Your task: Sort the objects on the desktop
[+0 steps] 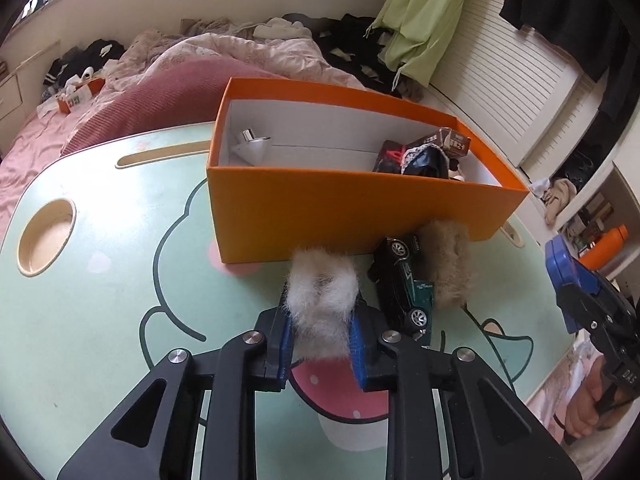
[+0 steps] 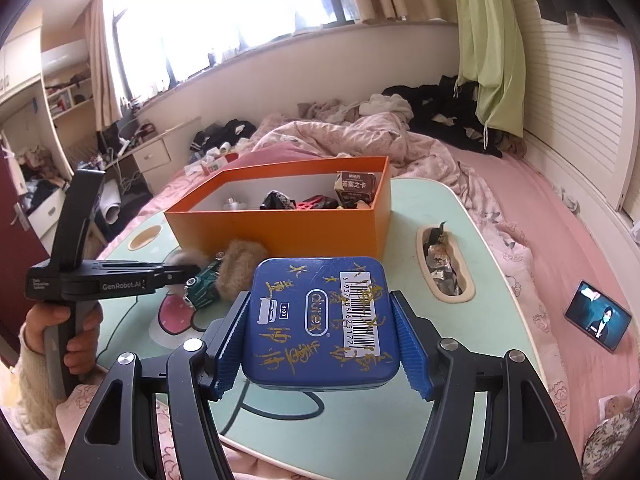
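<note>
My left gripper (image 1: 320,332) is shut on a white and tan fur pompom (image 1: 322,296), low over the mint lap table (image 1: 100,300). A second tan fur piece (image 1: 446,264) and a dark green toy car (image 1: 402,280) lie beside it, against the orange box (image 1: 360,208). The box holds a white object (image 1: 250,146), a dark bundle and a small brown carton (image 1: 452,140). My right gripper (image 2: 322,330) is shut on a blue tin (image 2: 320,320) with gold writing, held above the table's near edge, in front of the box (image 2: 280,228). The left gripper also shows in the right wrist view (image 2: 188,270).
The table has a round cup hole (image 1: 46,236) at the left and a slot (image 2: 444,264) full of wrappers at the right. It stands on a pink bed (image 2: 560,208) with a quilt and clothes. A phone (image 2: 598,320) lies on the bed to the right.
</note>
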